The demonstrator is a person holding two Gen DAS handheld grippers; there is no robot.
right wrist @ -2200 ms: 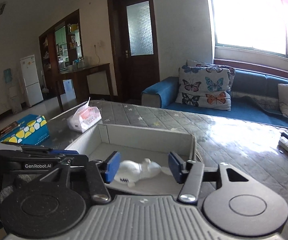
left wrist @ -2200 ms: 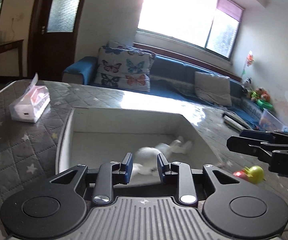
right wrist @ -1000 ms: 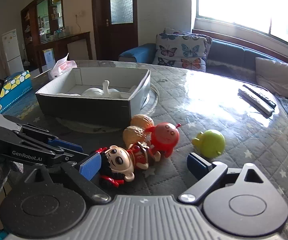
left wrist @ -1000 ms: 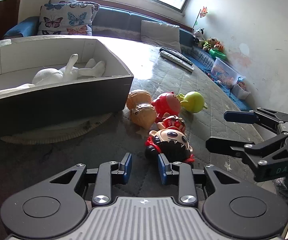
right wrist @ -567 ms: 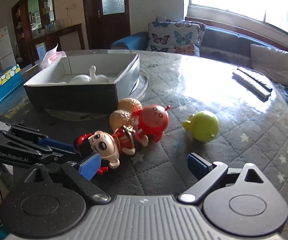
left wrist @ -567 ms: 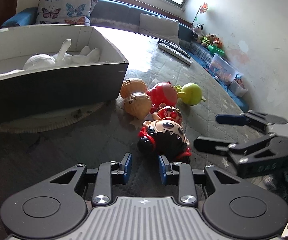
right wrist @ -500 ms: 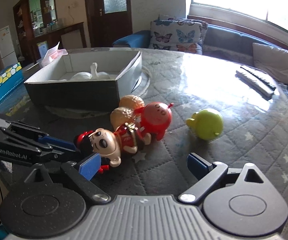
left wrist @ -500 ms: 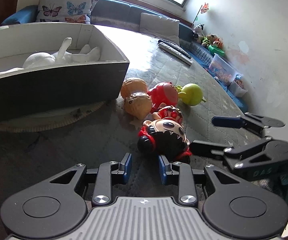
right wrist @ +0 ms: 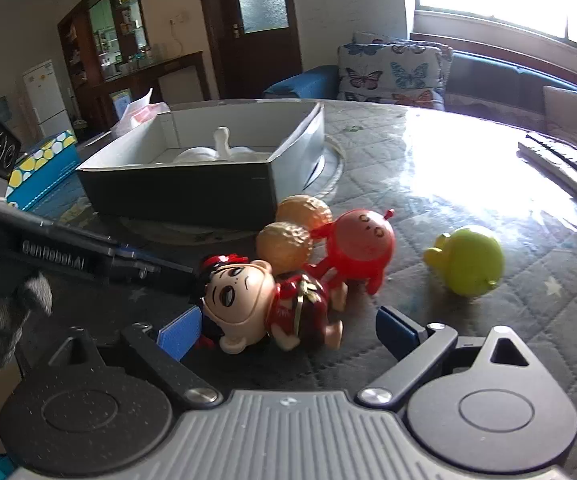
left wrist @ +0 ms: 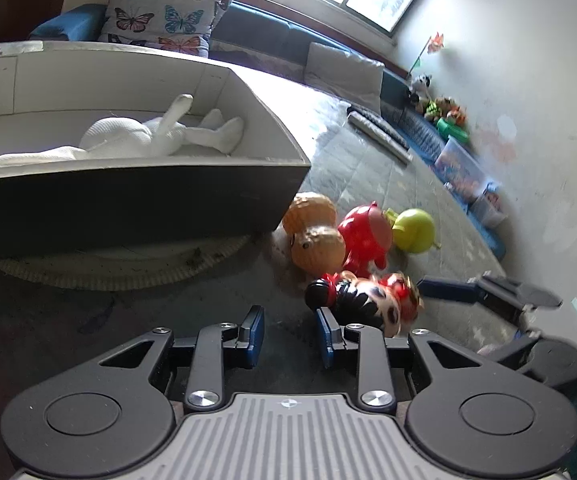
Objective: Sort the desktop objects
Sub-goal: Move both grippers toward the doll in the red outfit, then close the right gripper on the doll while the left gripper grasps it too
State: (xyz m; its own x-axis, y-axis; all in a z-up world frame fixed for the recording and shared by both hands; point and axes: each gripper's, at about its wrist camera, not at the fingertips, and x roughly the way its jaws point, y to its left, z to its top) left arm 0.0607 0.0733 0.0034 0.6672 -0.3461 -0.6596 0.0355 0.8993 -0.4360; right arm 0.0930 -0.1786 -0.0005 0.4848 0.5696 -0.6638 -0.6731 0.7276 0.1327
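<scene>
A doll in red clothes (right wrist: 272,300) lies on the quilted table, between the wide-open fingers of my right gripper (right wrist: 284,330); it also shows in the left wrist view (left wrist: 368,300). Behind it lie a brown peanut toy (right wrist: 288,232), a red round toy (right wrist: 358,244) and a green round toy (right wrist: 468,260). A grey box (right wrist: 192,192) holds a white plush rabbit (left wrist: 148,136). My left gripper (left wrist: 290,336) is slightly open and empty, just left of the doll's head.
Remote controls (right wrist: 556,164) lie at the far right of the table. A blue tissue box (right wrist: 40,164) and a tissue pack (right wrist: 140,112) sit left of the grey box. A round mat (left wrist: 128,260) lies under the box.
Both grippers have left the box and come down to the toys. The right gripper has closed in so its open fingers now flank the doll. The left gripper stays beside it.
</scene>
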